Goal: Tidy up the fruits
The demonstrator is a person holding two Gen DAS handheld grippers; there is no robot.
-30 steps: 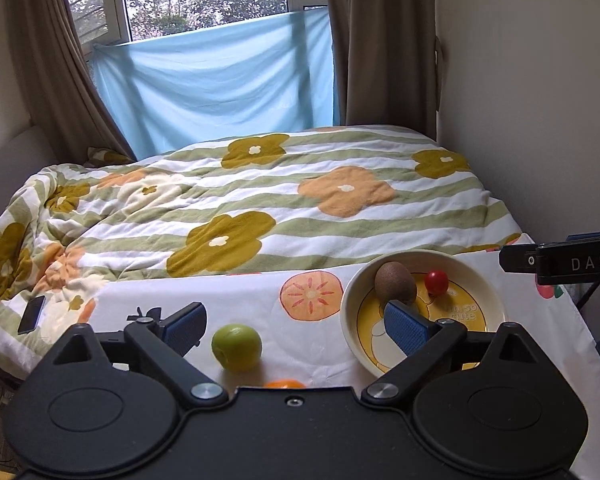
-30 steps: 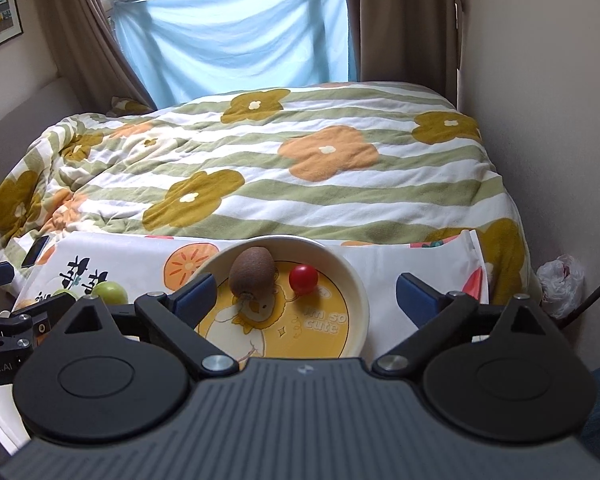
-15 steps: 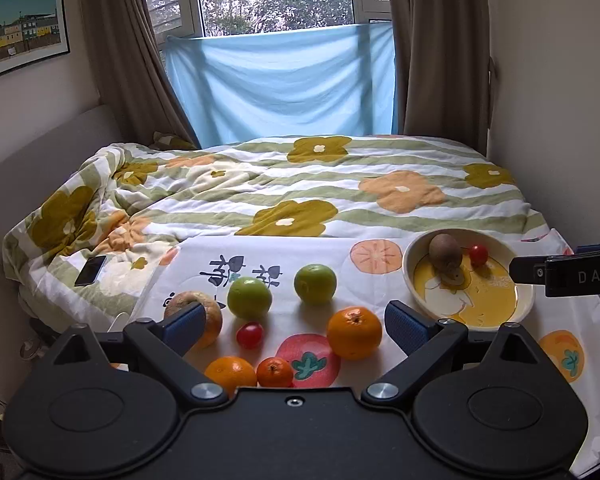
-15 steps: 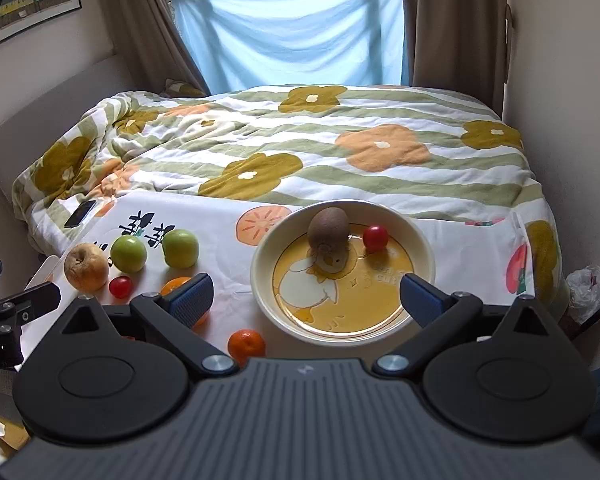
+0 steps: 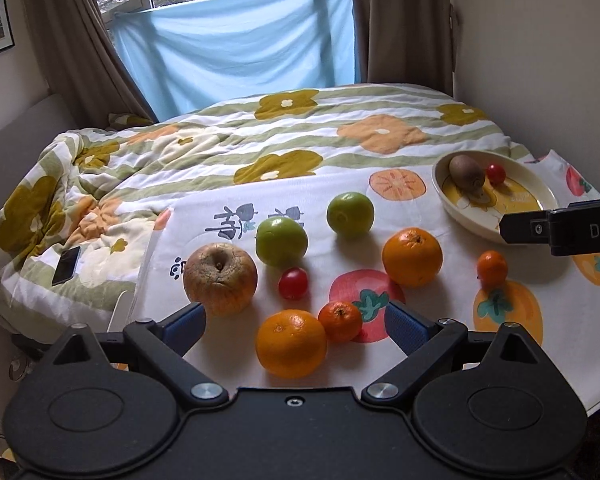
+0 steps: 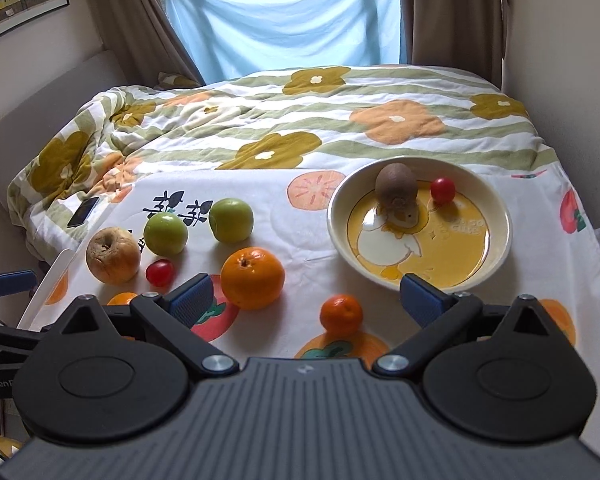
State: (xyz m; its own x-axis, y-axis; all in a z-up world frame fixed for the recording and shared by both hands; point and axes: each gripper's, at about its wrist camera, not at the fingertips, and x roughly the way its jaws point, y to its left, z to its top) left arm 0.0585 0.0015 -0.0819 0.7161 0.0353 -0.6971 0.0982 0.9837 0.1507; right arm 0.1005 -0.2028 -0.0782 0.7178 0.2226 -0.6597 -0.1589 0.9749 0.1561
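Observation:
A cream and yellow bowl (image 6: pixel 496 204) holds a kiwi (image 6: pixel 396 179) and a cherry tomato (image 6: pixel 443 190); the bowl also shows in the left wrist view (image 5: pixel 536 184). On the printed cloth lie two green apples (image 5: pixel 281 241) (image 5: pixel 350 214), a brown wrinkled apple (image 5: pixel 220 278), a cherry tomato (image 5: pixel 293 282), two oranges (image 5: pixel 412 256) (image 5: pixel 291 343) and two tangerines (image 5: pixel 340 320) (image 5: pixel 492 267). My left gripper (image 5: pixel 294 325) is open and empty above the near orange. My right gripper (image 6: pixel 305 298) is open and empty, near a tangerine (image 6: pixel 341 314) and the bowl's front rim.
A quilt with flowers (image 5: pixel 300 140) covers the bed behind the cloth. A phone (image 5: pixel 66 265) lies at the left on the quilt. A wall stands close on the right. Curtains and a blue sheet (image 5: pixel 236 44) hang at the back.
Both grippers have pulled back and risen away from the bowl, so the loose fruits on the cloth have come into view. Both stay open and empty.

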